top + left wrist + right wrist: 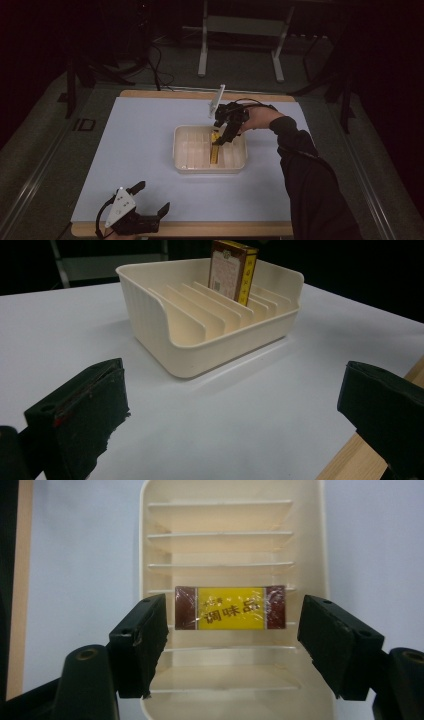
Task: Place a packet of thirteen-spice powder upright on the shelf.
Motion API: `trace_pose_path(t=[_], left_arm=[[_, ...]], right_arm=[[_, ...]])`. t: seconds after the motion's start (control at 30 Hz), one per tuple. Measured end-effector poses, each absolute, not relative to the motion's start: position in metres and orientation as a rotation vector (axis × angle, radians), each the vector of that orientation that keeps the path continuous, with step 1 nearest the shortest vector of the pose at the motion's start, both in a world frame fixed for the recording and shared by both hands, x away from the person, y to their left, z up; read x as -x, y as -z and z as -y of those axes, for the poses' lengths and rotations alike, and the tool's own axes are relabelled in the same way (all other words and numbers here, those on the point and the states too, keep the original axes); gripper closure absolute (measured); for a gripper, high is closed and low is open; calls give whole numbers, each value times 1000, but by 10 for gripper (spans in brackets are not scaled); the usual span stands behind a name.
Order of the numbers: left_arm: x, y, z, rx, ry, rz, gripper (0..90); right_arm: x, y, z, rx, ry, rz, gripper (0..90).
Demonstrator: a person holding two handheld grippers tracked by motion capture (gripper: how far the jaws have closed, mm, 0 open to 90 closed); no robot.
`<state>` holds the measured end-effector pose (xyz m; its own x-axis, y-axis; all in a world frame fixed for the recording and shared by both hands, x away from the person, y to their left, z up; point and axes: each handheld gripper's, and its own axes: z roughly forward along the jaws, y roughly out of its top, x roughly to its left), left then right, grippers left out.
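Cream plastic rack [150, 540] holds the seasoning box [230, 608] upright in a middle slot. My right gripper [232, 640] hangs above, jaws parted clear of both box ends. My left gripper [235, 420] rests wide open near the table's edge. Lifting carelessly, I could clip the box's top and tip it.

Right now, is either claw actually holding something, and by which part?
Nothing is held. The right gripper stands open around the box; the left gripper is open.

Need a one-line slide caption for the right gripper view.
Right tool open above the cream slotted tray, brown-and-yellow box standing in a slot between its jaws.
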<state>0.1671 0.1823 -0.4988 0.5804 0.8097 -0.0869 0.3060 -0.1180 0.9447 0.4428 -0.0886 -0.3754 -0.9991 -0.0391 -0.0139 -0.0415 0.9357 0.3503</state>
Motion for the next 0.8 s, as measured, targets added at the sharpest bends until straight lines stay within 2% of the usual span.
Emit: trace_pose_path(t=[0.4,0.63,0.8], left_arm=[[-168,499,-181,-1694,-558,-936,0],[-169,499,-181,-1695,-556,-936,0],[-170,499,-181,-1694,-555,-937,0]], right_arm=[[-443,358,104,-72,-573,-3014,205],[-447,354,118,-294,-615,-2931,103],[-449,350,129,-405,-691,-2898,102]])
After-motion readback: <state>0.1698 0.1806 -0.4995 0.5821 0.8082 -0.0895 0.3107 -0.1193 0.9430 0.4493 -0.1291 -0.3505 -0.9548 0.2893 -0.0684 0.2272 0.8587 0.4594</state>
